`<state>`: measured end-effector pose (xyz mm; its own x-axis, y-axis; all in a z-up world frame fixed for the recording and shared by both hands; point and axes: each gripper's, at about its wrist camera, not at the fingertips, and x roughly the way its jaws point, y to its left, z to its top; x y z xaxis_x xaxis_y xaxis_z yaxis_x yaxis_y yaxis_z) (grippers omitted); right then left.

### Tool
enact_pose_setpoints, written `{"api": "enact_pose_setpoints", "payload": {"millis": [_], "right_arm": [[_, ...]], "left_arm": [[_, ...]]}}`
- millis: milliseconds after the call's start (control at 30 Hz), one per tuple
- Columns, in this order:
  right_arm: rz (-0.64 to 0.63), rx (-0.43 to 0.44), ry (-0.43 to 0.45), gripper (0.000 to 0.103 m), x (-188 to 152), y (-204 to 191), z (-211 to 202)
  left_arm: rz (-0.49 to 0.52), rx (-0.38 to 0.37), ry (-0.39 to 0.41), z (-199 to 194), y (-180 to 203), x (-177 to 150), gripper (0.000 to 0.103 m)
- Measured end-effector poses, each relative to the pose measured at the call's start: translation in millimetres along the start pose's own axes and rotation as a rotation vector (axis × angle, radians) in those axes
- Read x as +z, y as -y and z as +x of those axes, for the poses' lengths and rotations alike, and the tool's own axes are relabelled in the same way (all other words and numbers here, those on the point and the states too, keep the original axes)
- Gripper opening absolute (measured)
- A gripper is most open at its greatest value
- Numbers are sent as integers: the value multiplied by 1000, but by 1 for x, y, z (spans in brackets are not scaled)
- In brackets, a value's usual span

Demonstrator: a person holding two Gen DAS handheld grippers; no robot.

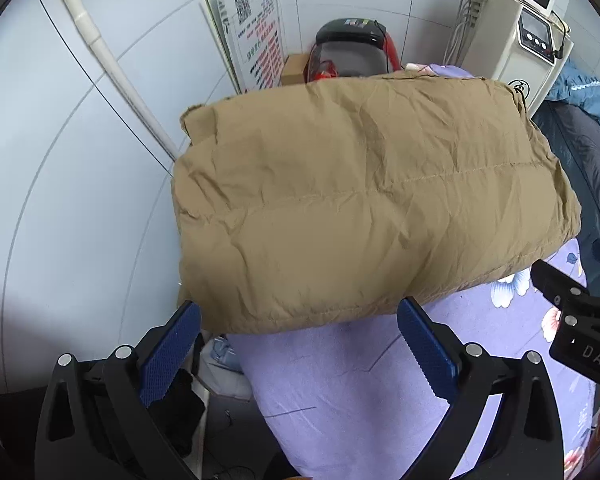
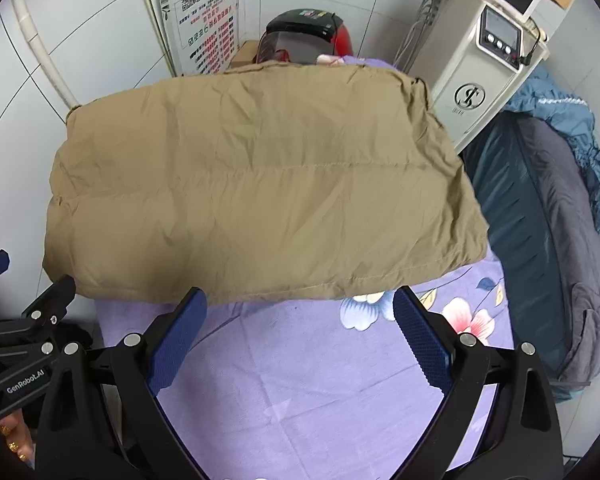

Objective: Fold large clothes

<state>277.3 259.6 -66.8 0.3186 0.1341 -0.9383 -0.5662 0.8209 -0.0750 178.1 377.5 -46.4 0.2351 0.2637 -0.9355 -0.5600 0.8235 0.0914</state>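
Folded tan puffy jacket on the purple flowered sheet, both grippers empty.

The tan puffy jacket point(image 1: 364, 200) lies folded in a thick block on the far part of the purple flowered sheet point(image 1: 340, 392), its left side hanging over the sheet's left edge. The left gripper point(image 1: 300, 344) is spread wide and holds nothing, its fingers just in front of the jacket's near edge. The right gripper point(image 2: 300, 332) is spread wide too, also just short of that near edge.
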Motion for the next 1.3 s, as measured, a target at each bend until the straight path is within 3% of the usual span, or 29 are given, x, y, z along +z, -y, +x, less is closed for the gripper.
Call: {"api": "enact_pose_setpoints", "payload": {"millis": [1300], "right_arm": [[1, 26, 17, 93, -3, -4, 1]], "left_arm": [[13, 8, -13, 3, 1, -8, 97]]}}
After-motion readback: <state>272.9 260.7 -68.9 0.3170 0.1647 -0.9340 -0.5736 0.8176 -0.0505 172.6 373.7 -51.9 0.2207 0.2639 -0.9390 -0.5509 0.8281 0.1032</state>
